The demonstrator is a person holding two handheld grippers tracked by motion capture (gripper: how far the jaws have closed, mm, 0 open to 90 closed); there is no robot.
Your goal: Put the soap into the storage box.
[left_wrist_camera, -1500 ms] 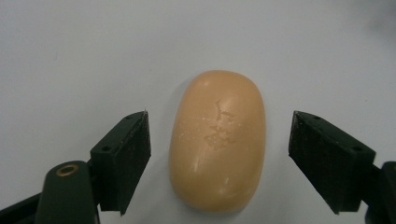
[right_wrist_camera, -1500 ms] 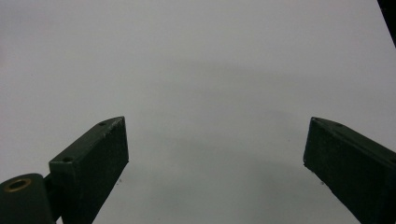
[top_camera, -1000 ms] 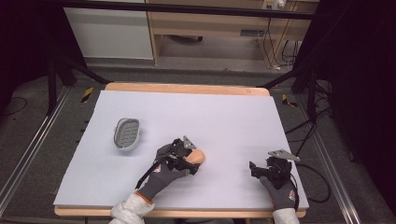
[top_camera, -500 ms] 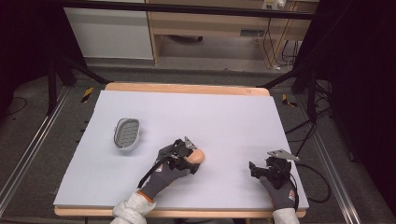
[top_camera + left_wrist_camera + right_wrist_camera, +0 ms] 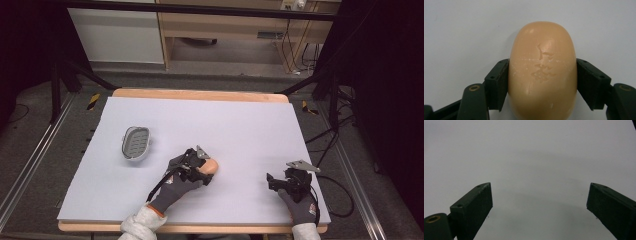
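We are holding the soap (image 5: 542, 72) in our left gripper (image 5: 200, 167) on the worktop (image 5: 240, 125); our right gripper (image 5: 285, 181) is resting wide open at the near right.

A lab or recording studio. The tabletop (image 5: 240, 125), a wooden board under a plain white sheet, stands on dark carpet between floor rails (image 5: 30, 165). Black curtains (image 5: 385, 75) close the 3 o'clock side, black stand legs (image 5: 75, 75) splay at 10 o'clock, and cables (image 5: 287, 47) hang by a wooden shelf unit (image 5: 235, 25) at 12 o'clock.
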